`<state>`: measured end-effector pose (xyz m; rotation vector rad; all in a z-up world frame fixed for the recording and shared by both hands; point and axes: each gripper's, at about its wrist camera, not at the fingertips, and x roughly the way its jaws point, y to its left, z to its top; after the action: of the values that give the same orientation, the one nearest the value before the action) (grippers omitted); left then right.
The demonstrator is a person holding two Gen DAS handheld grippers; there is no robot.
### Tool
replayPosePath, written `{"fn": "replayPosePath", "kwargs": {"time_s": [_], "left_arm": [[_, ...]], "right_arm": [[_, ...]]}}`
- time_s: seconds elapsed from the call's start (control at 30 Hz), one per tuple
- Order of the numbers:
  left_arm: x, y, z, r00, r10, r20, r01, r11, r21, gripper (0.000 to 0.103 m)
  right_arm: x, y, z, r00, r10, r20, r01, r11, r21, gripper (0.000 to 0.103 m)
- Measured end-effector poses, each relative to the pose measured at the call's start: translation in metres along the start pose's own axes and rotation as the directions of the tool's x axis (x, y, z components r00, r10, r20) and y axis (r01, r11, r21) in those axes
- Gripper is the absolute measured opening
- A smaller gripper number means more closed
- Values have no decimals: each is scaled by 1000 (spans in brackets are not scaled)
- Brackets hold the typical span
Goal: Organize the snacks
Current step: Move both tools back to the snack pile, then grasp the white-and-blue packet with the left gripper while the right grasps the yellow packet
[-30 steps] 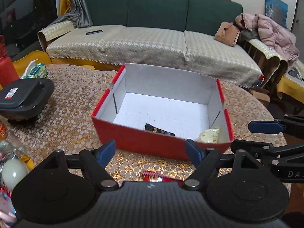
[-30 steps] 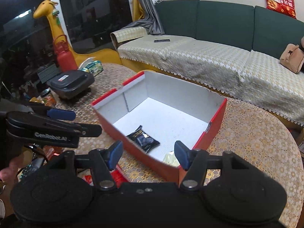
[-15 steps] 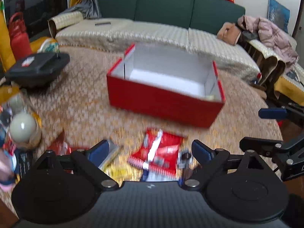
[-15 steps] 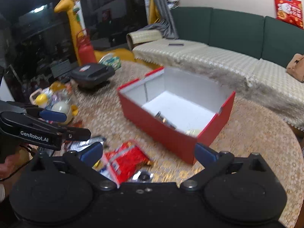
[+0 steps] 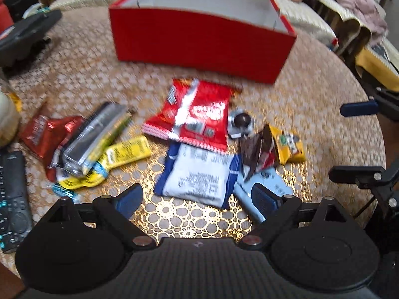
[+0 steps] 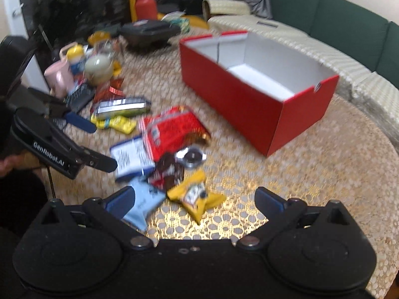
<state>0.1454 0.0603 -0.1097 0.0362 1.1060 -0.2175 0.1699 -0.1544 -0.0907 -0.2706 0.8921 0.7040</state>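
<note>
Snack packets (image 5: 198, 114), red box (image 5: 199, 42) on table (image 5: 324, 129)

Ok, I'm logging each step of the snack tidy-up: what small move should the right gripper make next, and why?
Probably ease the right gripper down over the yellow packet and close on it. Its jaws stand wide open with nothing in them, and that packet lies on the table right ahead of them, at the edge of the pile. The red box stands open beyond, ready to take it.
</note>
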Motion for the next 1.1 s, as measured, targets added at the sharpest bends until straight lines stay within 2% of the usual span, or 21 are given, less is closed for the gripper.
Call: {"fn": "replayPosePath", "kwargs": {"time_s": [0.33,0.5,0.7,0.8,0.87,0.9,0.93,1.1], "left_arm": [[29,6,0,998,8,-69,-7,1000,15,94],[35,6,9,998,13,-63,-10,999,35,96],[39,1,12,998,24,-54,-20,997,76,96],[37,0,10,999,26,-37,-23,997,74,91],[35,1,9,999,27,-21,-25,997,72,84],[33,1,8,1000,27,-12,-26,997,74,75],[32,1,8,999,42,-6,-42,996,75,70],[28,2,5,999,52,14,-53,997,53,60]], "right_arm": [[37,-4,-2,996,2,-87,-13,991,-130,91],[51,0,4,995,14,-101,-34,979,-203,85],[60,0,9,993,46,-111,-68,976,-206,73],[63,1,7,992,58,-110,-79,978,-196,67],[63,3,5,994,51,-97,-70,977,-200,64],[63,3,4,994,52,-95,-70,977,-199,62],[64,3,4,993,54,-101,-73,978,-193,54],[60,10,-2,997,3,-82,-18,984,-176,43]]}}
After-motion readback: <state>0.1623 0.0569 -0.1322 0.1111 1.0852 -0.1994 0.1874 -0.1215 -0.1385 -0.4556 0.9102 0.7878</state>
